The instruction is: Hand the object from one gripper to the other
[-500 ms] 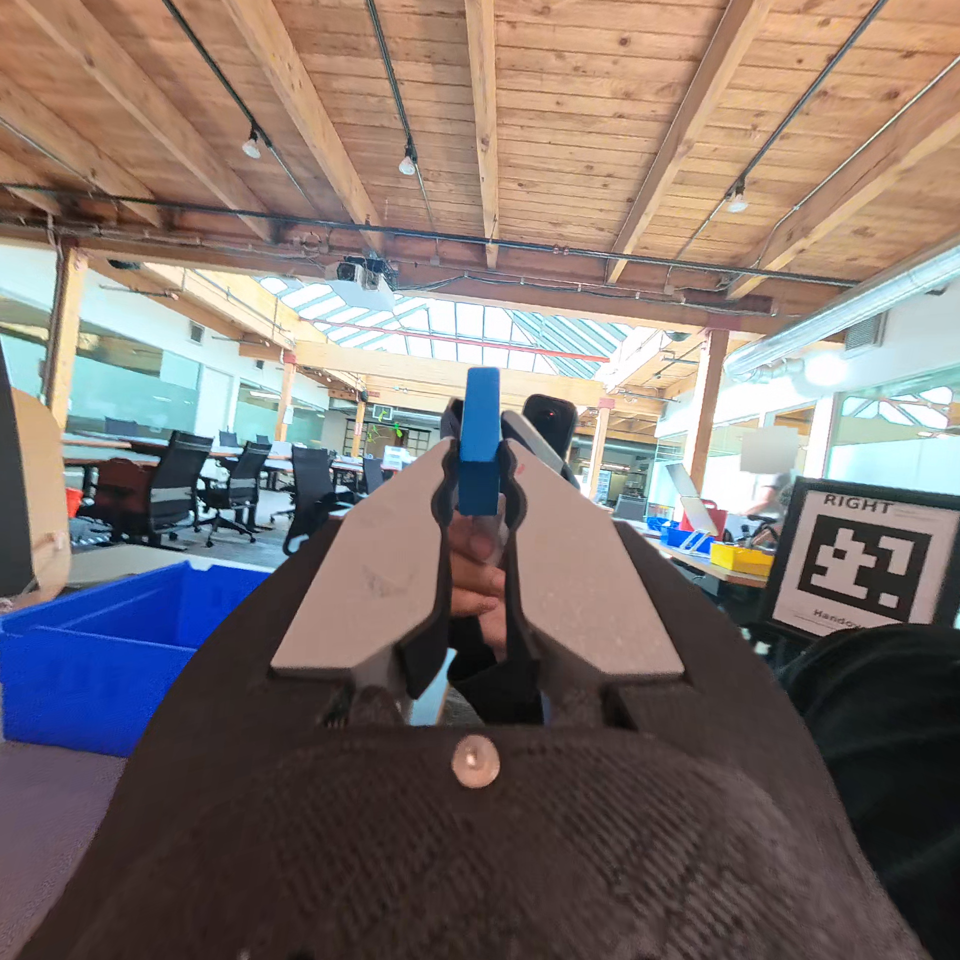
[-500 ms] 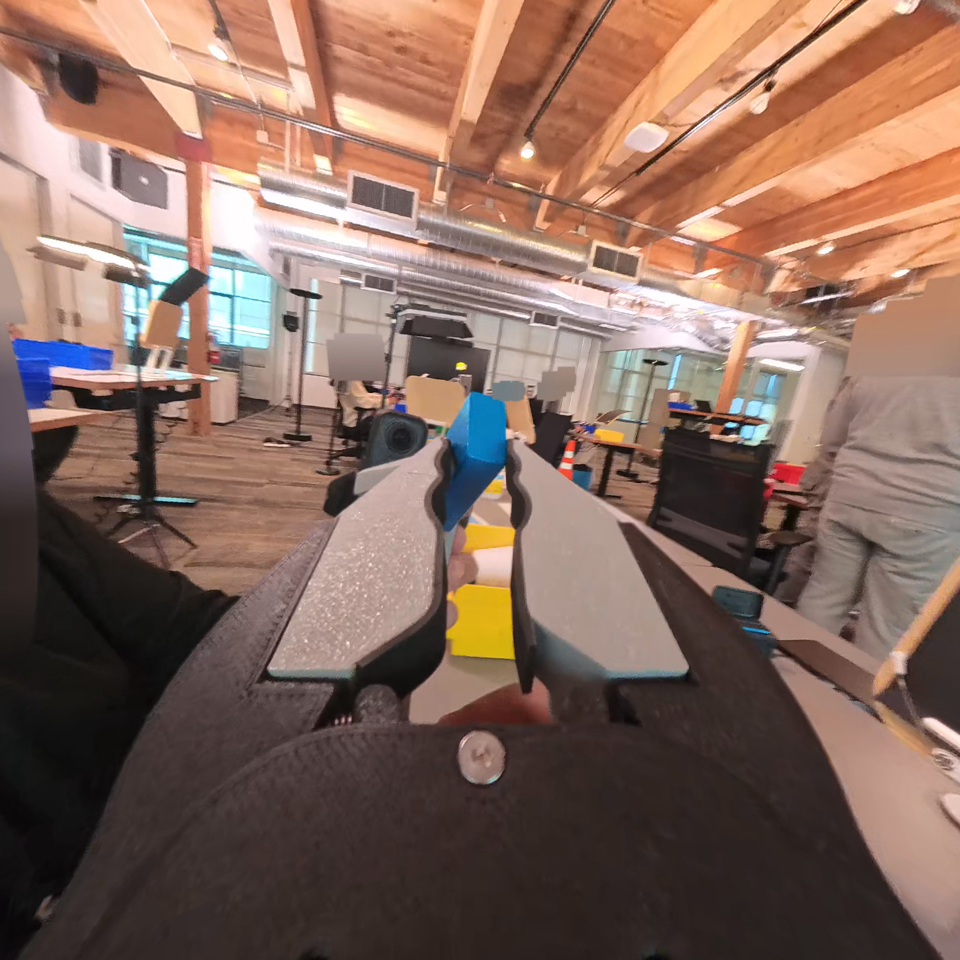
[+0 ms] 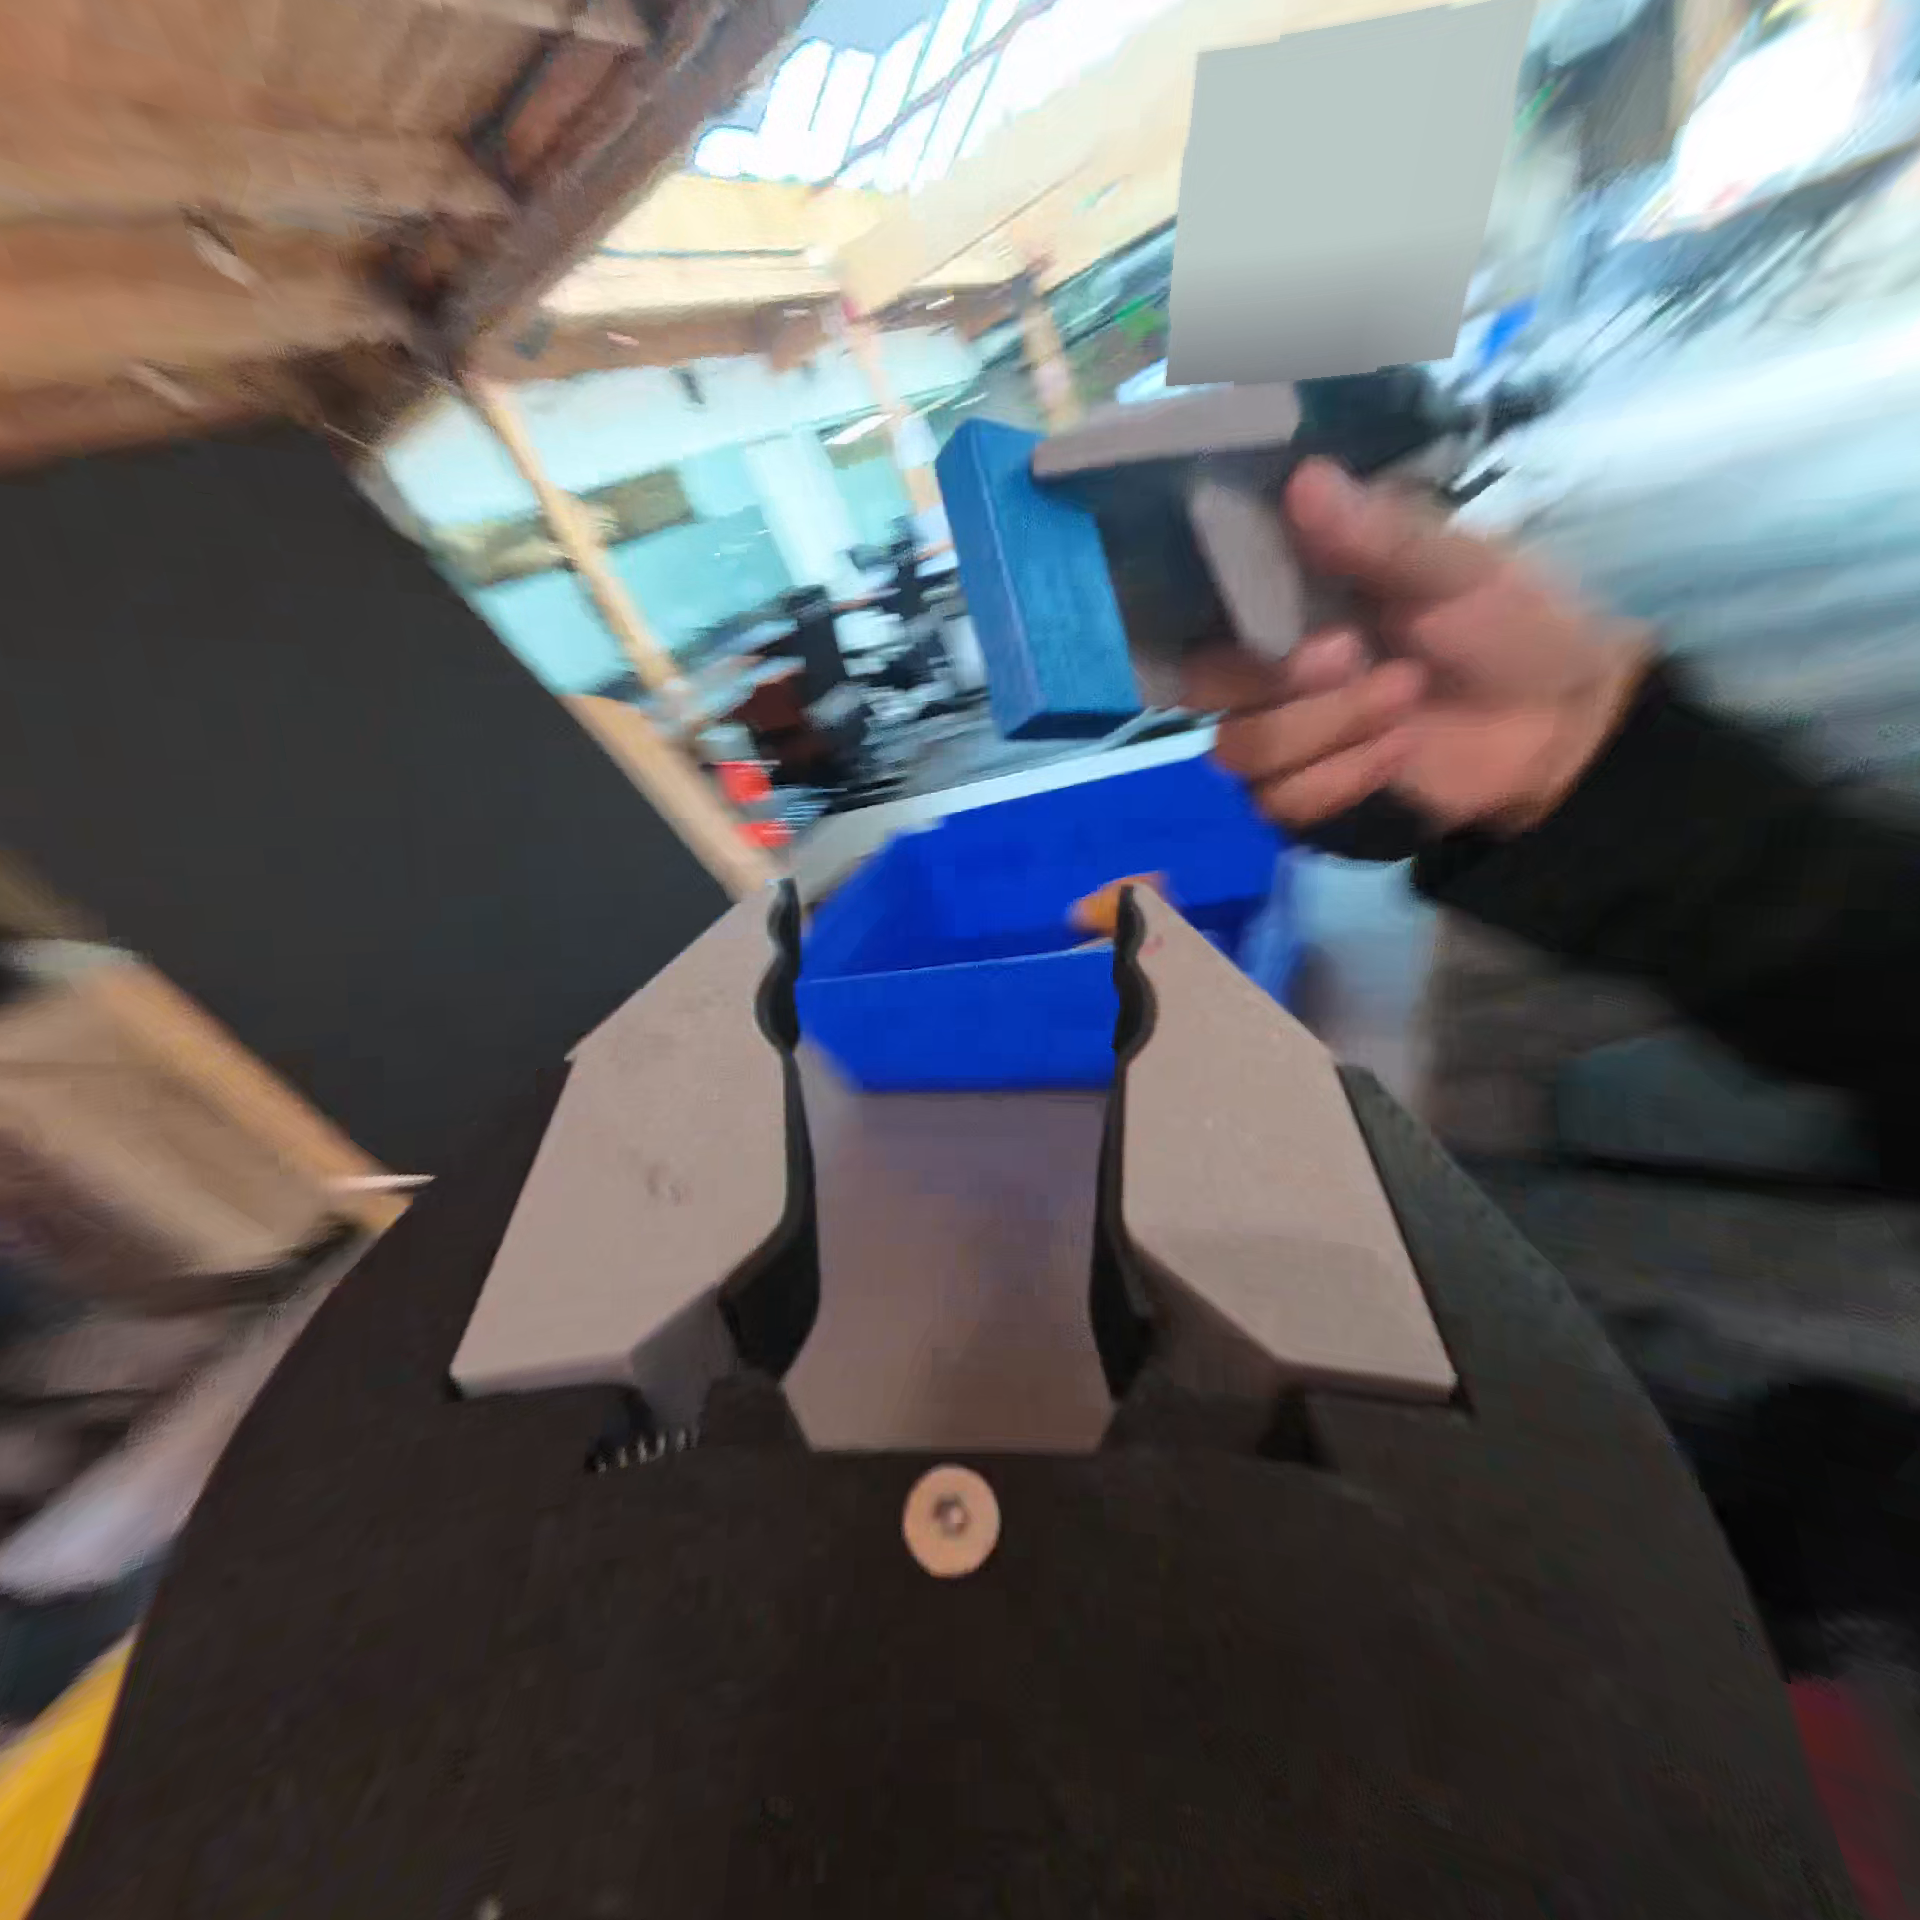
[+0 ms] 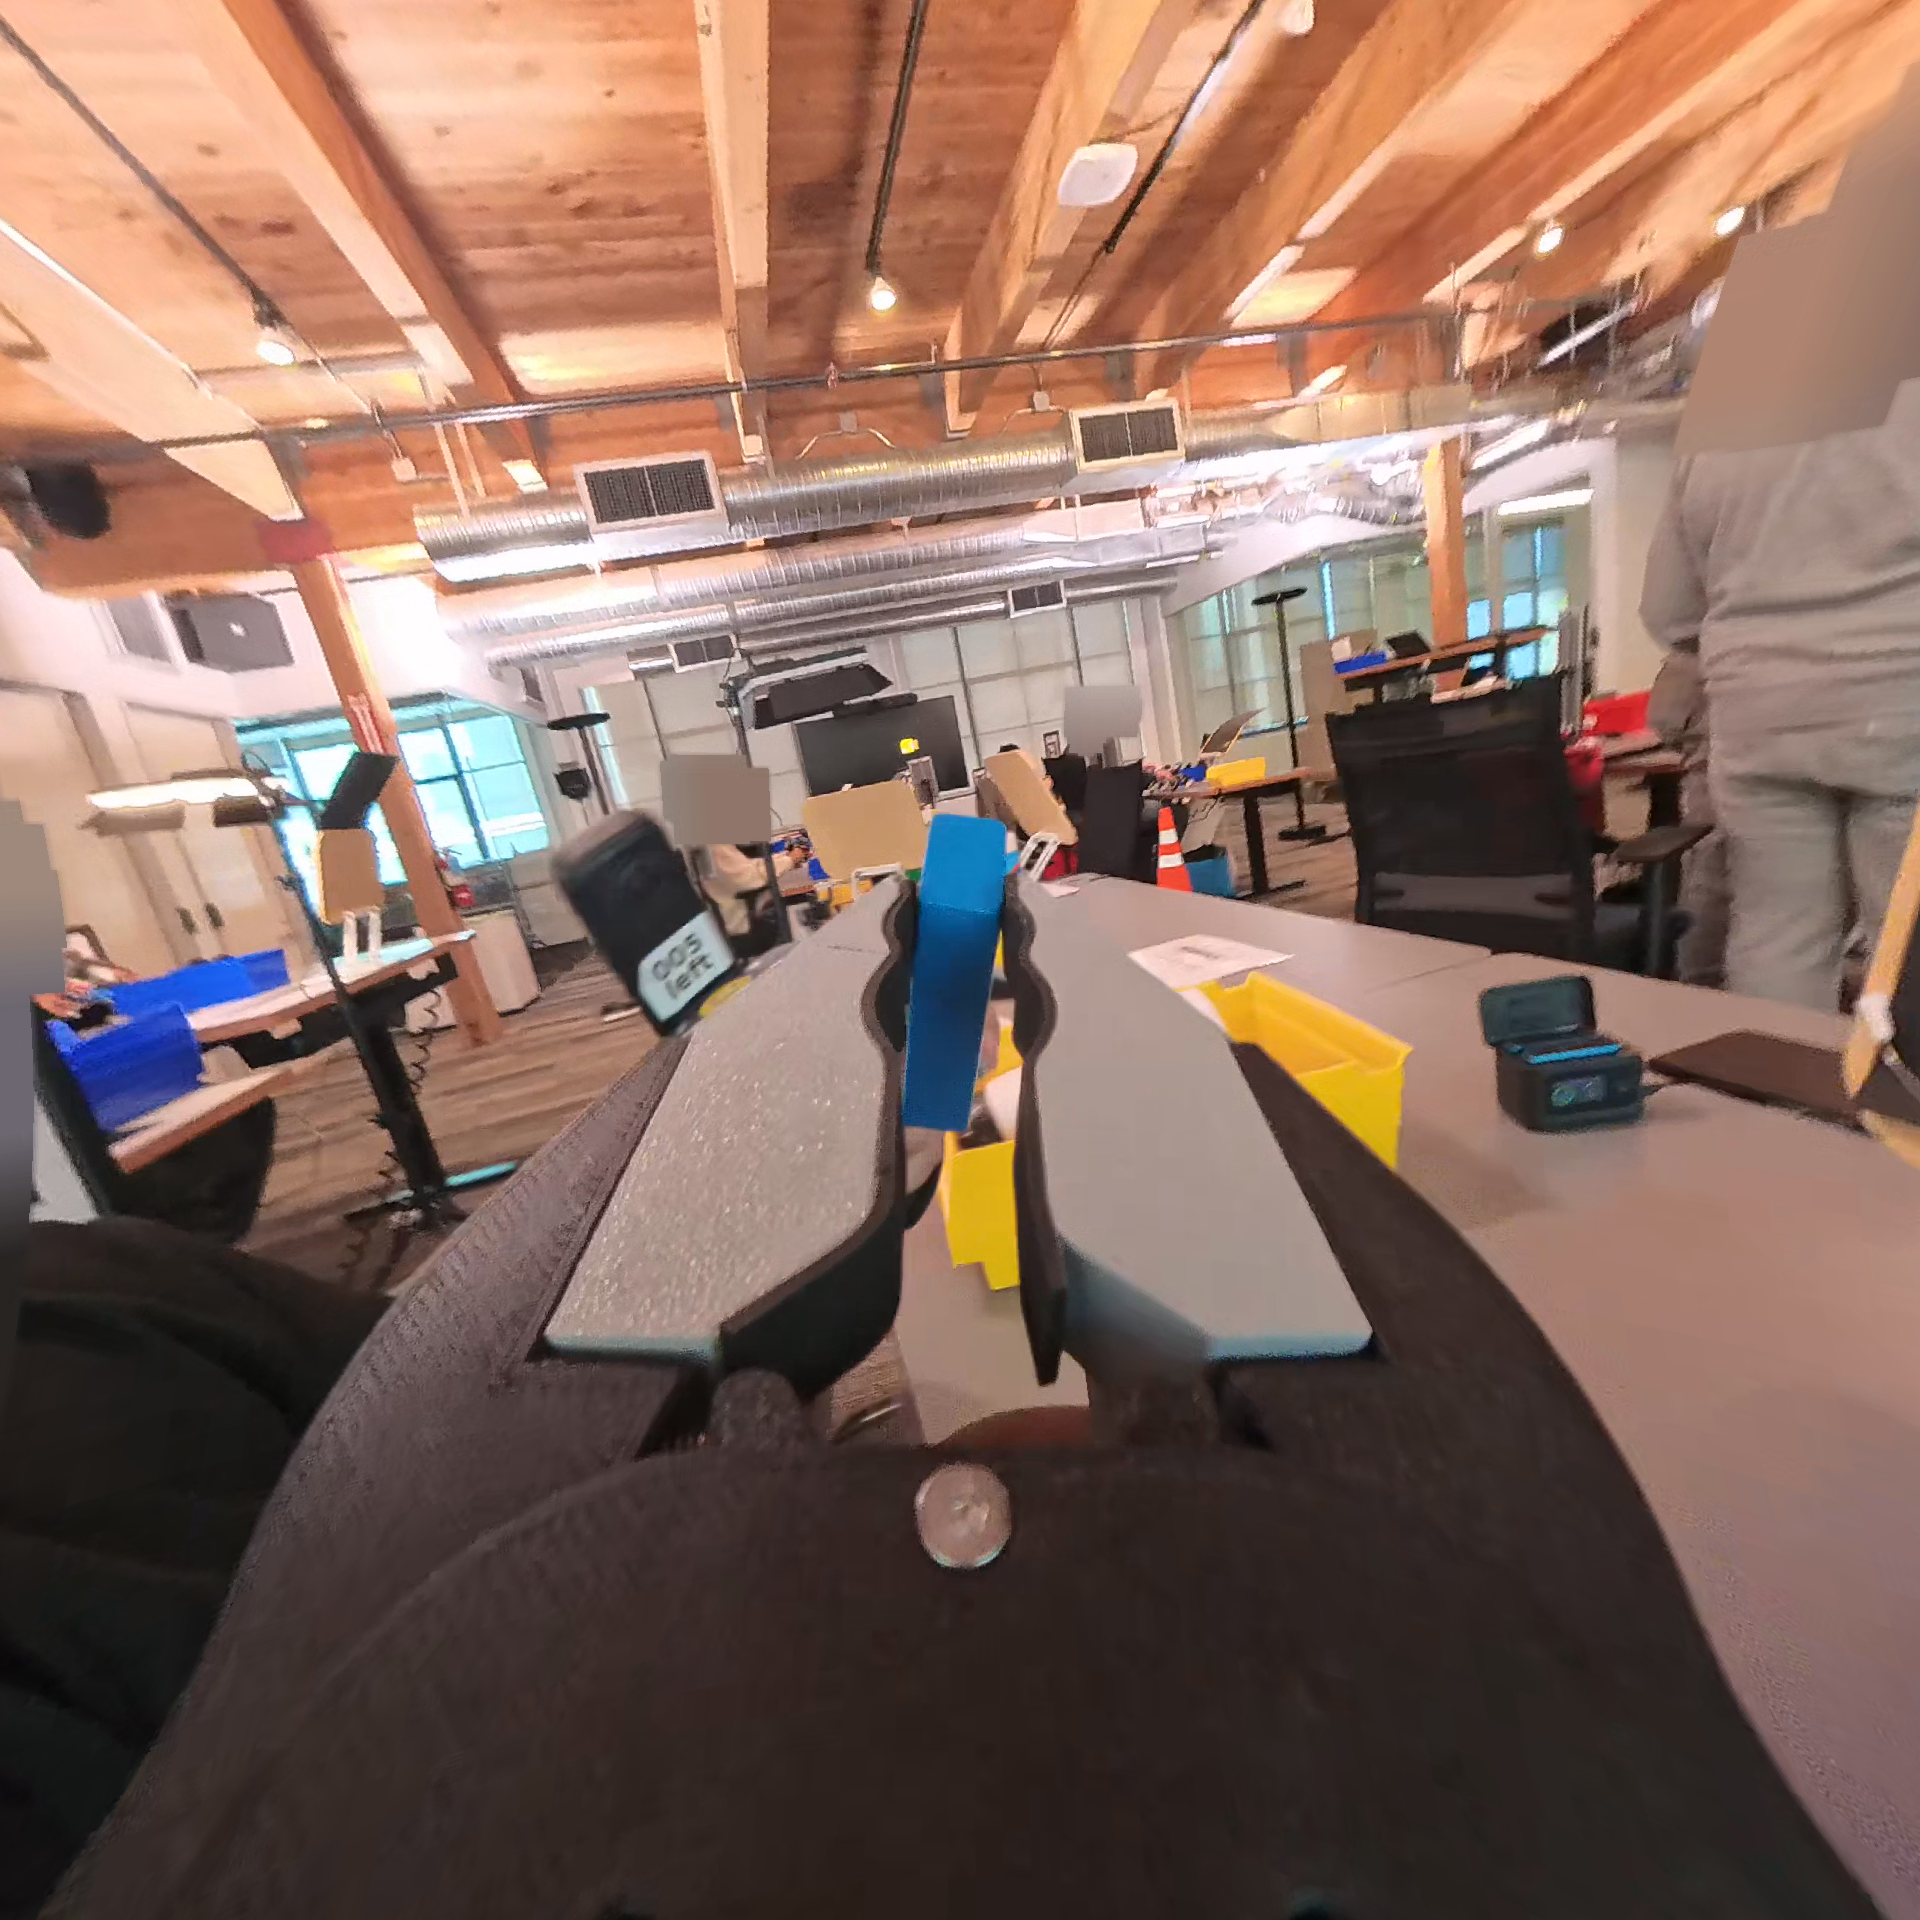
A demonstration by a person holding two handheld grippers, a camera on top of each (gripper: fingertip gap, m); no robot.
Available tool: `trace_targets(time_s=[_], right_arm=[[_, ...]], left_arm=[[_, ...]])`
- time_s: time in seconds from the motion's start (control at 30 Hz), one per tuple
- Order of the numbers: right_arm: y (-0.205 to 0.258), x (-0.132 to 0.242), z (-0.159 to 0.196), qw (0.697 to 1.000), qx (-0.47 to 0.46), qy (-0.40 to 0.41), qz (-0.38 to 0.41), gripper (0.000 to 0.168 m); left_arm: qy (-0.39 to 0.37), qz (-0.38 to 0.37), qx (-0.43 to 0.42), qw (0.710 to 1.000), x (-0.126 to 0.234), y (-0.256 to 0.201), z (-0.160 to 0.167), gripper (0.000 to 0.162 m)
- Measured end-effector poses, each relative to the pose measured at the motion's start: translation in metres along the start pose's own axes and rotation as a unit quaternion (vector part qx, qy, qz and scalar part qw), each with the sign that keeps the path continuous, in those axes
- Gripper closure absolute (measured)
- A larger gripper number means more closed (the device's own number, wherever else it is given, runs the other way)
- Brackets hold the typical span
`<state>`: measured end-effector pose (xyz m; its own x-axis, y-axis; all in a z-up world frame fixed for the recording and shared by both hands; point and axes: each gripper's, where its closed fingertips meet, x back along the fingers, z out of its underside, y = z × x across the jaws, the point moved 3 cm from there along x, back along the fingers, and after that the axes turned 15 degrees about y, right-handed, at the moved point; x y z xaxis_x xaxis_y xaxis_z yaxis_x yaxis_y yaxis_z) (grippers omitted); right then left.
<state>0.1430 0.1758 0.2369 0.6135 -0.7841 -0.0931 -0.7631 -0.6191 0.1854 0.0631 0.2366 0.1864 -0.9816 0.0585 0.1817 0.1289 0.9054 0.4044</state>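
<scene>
A blue rectangular block (image 4: 954,987) stands upright between my right gripper's (image 4: 958,914) grey fingers, which are shut on it. In the left wrist view the same block (image 3: 1029,582) shows at the upper right, held by the right gripper (image 3: 1107,561) with a hand (image 3: 1434,675) on its handle. My left gripper (image 3: 954,935) is open and empty, well below and to the left of the block. The left gripper's black body (image 4: 639,914) shows in the right wrist view, just left of the block and apart from it.
A blue bin (image 3: 956,1008) sits on the grey table ahead of the left gripper. A yellow bin (image 4: 1320,1049) and a small black case (image 4: 1558,1055) sit on the table (image 4: 1662,1299) at the right. A person (image 4: 1808,727) stands at the far right by an office chair (image 4: 1455,821). Tip to tip, the grippers are about 8 centimetres apart.
My left gripper has opened, let go of the blue block and swung away downward. The block now stays in the right gripper alone, more upright than before.
</scene>
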Motion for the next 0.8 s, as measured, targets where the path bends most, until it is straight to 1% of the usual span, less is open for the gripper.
trace_targets(time_s=[0.07,0.1,0.13,0.2,0.27,0.37,0.43,0.47,0.53,0.57,0.6,0.73,0.8], right_arm=[[-0.005,-0.005,0.005,0.999,-0.036,0.005,-0.013,0.155],[-0.007,-0.007,0.007,0.998,-0.055,0.007,-0.022,0.155],[-0.009,-0.010,0.010,0.997,-0.073,0.009,-0.033,0.155],[-0.014,-0.016,0.016,0.994,-0.102,0.008,-0.042,0.155],[-0.022,-0.021,0.022,0.991,-0.127,0.004,-0.042,0.155],[-0.030,-0.027,0.029,0.982,-0.177,-0.006,-0.064,0.156],[-0.033,-0.032,0.035,0.976,-0.204,-0.005,-0.080,0.155],[-0.035,-0.035,0.037,0.974,-0.213,-0.003,-0.080,0.155],[-0.039,-0.039,0.042,0.971,-0.226,-0.004,-0.077,0.155],[-0.040,-0.039,0.043,0.969,-0.235,-0.008,-0.078,0.155],[-0.042,-0.040,0.044,0.967,-0.242,-0.007,-0.076,0.156],[-0.047,-0.038,0.044,0.965,-0.251,-0.015,-0.072,0.156],[-0.044,-0.038,0.043,0.964,-0.254,-0.016,-0.077,0.156]], left_arm=[[0.001,-0.120,-0.108,0.987,0.006,0.010,0.001,0.118],[-0.001,-0.152,-0.151,0.977,0.007,0.010,0.001,0.123],[0.005,-0.167,-0.189,0.968,0.005,0.006,0.003,0.122],[0.035,-0.186,-0.233,0.954,-0.004,0.003,0.011,0.118],[0.047,-0.232,-0.278,0.931,-0.012,0.008,0.017,0.118],[0.053,-0.313,-0.382,0.868,-0.018,0.011,0.025,0.126],[0.058,-0.340,-0.452,0.823,-0.023,0.007,0.031,0.130],[0.051,-0.356,-0.476,0.802,-0.024,0.004,0.031,0.135],[0.039,-0.385,-0.496,0.777,-0.023,0.003,0.029,0.143],[0.035,-0.394,-0.498,0.772,-0.022,0.004,0.027,0.142],[0.028,-0.402,-0.498,0.768,-0.021,0.005,0.025,0.138],[0.027,-0.402,-0.504,0.764,-0.019,0.004,0.023,0.136],[0.013,-0.403,-0.522,0.752,-0.019,-0.003,0.021,0.139]])
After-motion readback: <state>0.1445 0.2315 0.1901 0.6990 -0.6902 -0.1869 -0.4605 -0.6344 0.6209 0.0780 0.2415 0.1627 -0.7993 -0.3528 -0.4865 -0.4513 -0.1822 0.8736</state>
